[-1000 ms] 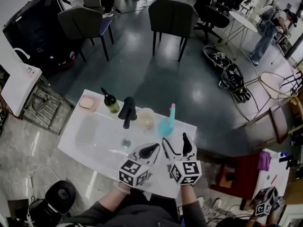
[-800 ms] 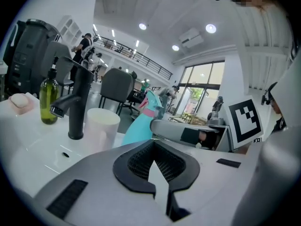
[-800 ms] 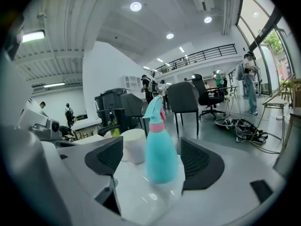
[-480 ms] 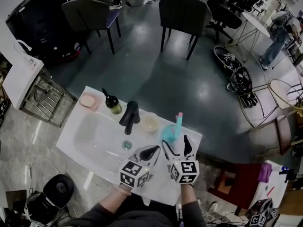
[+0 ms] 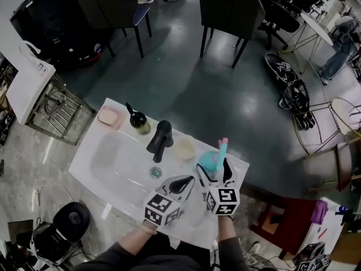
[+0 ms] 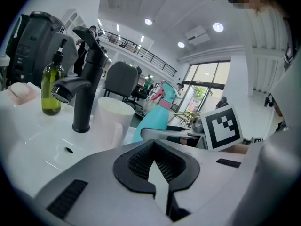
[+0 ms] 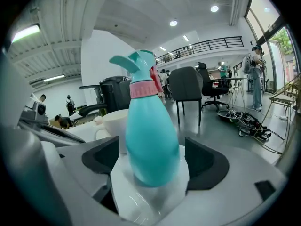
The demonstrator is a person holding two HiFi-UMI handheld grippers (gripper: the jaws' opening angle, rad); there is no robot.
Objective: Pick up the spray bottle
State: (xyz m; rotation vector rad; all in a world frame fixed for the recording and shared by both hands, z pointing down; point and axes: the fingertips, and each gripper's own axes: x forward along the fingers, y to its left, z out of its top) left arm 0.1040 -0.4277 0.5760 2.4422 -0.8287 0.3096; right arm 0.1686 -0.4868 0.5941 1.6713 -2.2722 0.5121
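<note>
The teal spray bottle (image 5: 214, 159) with a pink collar stands upright at the right end of the white sink counter (image 5: 113, 168). My right gripper (image 5: 214, 173) reaches it from the near side. In the right gripper view the bottle's body (image 7: 151, 131) stands between the two jaws with a gap on each side, and the jaws are opening. My left gripper (image 5: 178, 182) hovers just to the left, over the basin's near right edge, shut on nothing. From the left gripper view (image 6: 157, 185) the bottle (image 6: 157, 117) shows behind the right gripper's finger (image 6: 164, 133).
A black faucet (image 5: 160, 140), a white mug (image 5: 184, 149), a green pump bottle (image 5: 138, 121) and a pink soap dish (image 5: 108, 117) line the back of the sink. The mug stands right beside the spray bottle. Chairs (image 5: 231, 10) stand on the floor beyond.
Both grippers have moved down and forward toward the counter. The right gripper's jaws have spread and now stand on either side of the spray bottle.
</note>
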